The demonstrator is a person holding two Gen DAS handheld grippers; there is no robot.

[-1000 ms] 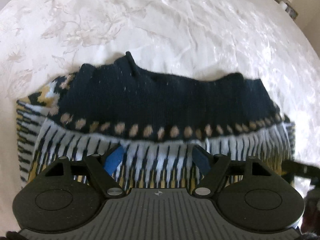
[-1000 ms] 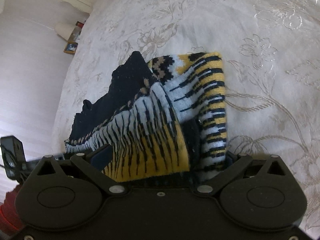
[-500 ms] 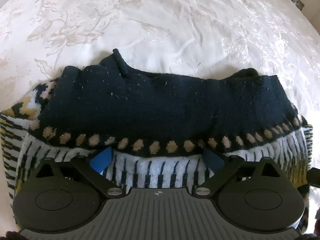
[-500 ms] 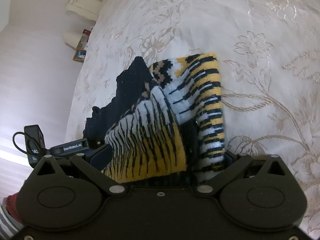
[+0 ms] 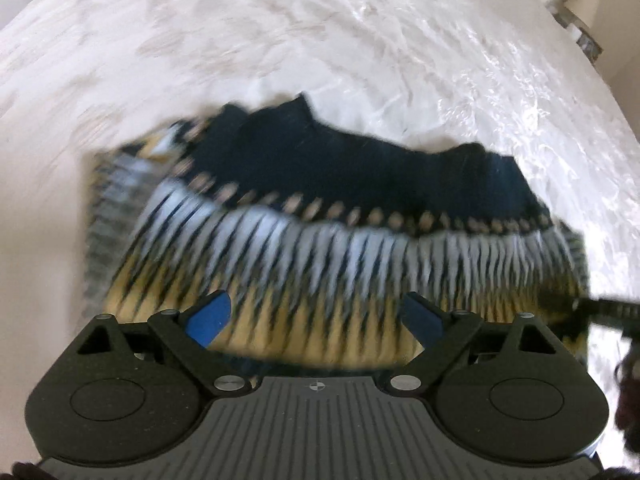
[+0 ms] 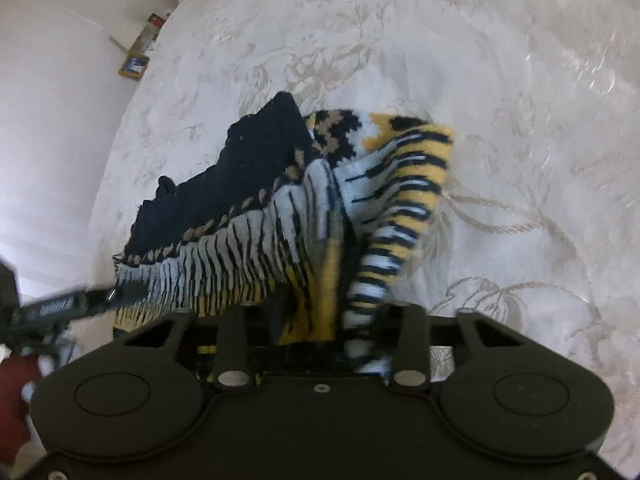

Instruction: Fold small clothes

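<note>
Closing on the bunched yellow hem of the knitted sweater (image 6: 320, 216), which lies on the floral bedspread (image 6: 520, 100), the right gripper (image 6: 320, 320) may grab uneven layers and skew the fold; the left gripper (image 5: 316, 316) hovers wide apart, narrowing slightly, gripping nothing.

A bed (image 6: 520, 80) is carrying everything, its cream bedspread (image 5: 360, 60) showing a woven flower pattern and shining where light is hitting it. A knitted garment (image 5: 340, 208) is lying on the bedspread, folded over, its navy part farthest away, white-and-black stripes next, yellow nearest. One end is bunching upward.
</note>
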